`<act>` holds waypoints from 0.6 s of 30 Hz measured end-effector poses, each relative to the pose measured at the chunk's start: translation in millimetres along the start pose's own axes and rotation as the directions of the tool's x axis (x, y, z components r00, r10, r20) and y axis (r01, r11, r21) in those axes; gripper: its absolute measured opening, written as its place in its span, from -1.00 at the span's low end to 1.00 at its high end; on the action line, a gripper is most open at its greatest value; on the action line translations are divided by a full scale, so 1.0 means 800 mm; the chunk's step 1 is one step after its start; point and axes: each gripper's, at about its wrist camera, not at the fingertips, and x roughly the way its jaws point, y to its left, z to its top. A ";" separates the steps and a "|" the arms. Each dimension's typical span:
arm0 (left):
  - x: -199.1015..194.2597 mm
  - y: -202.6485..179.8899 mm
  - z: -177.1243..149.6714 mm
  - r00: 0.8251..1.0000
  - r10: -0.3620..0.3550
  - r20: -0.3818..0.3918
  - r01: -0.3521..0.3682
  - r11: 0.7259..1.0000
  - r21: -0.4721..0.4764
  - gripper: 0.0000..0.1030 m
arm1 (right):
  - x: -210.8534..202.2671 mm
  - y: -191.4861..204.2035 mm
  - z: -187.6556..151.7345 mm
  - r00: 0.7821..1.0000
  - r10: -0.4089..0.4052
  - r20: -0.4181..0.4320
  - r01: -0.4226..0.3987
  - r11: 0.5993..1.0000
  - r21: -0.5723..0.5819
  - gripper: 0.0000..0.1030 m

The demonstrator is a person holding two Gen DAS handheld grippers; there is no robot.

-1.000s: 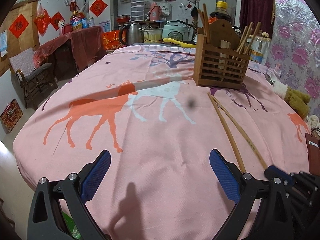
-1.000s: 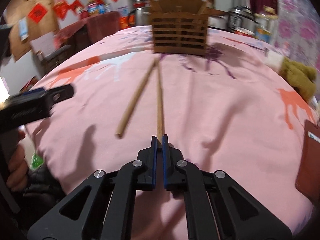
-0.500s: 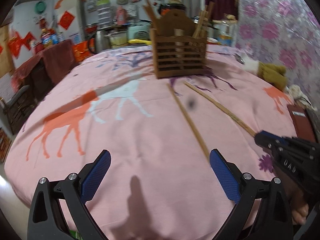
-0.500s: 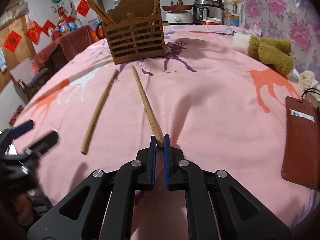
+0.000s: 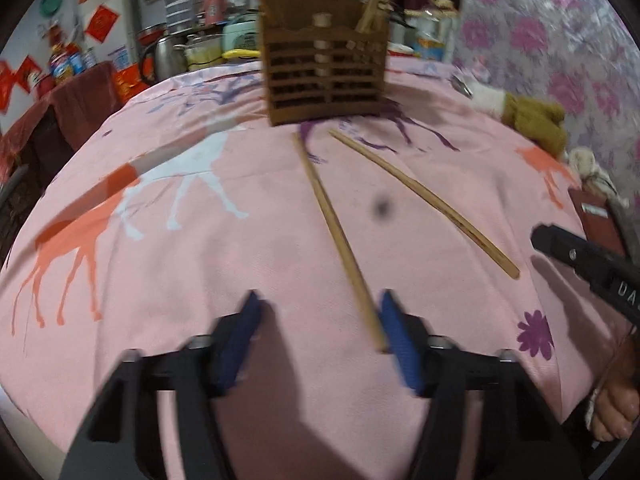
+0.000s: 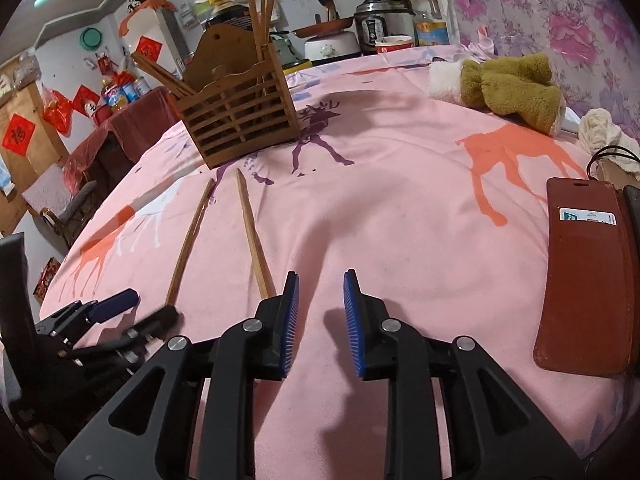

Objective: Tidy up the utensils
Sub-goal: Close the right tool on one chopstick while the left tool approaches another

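I had the left tongs [image 5: 316, 320] closing around the near end of one chopstick [image 5: 332, 224], which lay between the pads, close against one pad [image 5: 400, 340], not yet pinched. My right tongs [image 6: 320, 300] were opening, nothing between them; the other chopstick [image 6: 253, 236] lay just beside them on the pink cloth [image 6: 400, 200]. Both sticks pointed back toward the wooden holder [image 6: 236, 120], their far tips just in front of it. More sticks stood inside the holder. A brown wallet [image 6: 584, 272] sat well off to the holder's right.

2 loose chopsticks [image 5: 336, 232]; 1 wooden holder [image 5: 324, 76]; 1 wallet [image 6: 588, 276]; 2 hand-held grippers [image 6: 318, 316].
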 end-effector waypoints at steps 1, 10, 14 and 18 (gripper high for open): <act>-0.002 0.008 -0.001 1.000 0.005 0.005 -0.005 1.000 -0.010 -0.08 | -0.001 0.002 -0.001 1.000 -0.002 0.004 0.002 1.000 -0.007 -0.49; -0.011 0.030 -0.015 0.999 0.034 0.019 -0.033 0.999 -0.027 0.15 | -0.001 0.018 -0.011 1.000 0.009 -0.004 -0.009 0.997 -0.071 -0.47; -0.010 0.027 -0.016 0.999 0.031 0.033 -0.030 0.999 -0.021 0.12 | 0.001 0.029 -0.017 1.000 0.023 -0.016 -0.024 0.994 -0.110 -0.47; -0.012 0.028 -0.015 0.999 0.012 0.045 -0.011 1.000 -0.027 -0.34 | 0.002 0.033 -0.019 0.999 0.031 -0.024 -0.034 0.992 -0.126 -0.47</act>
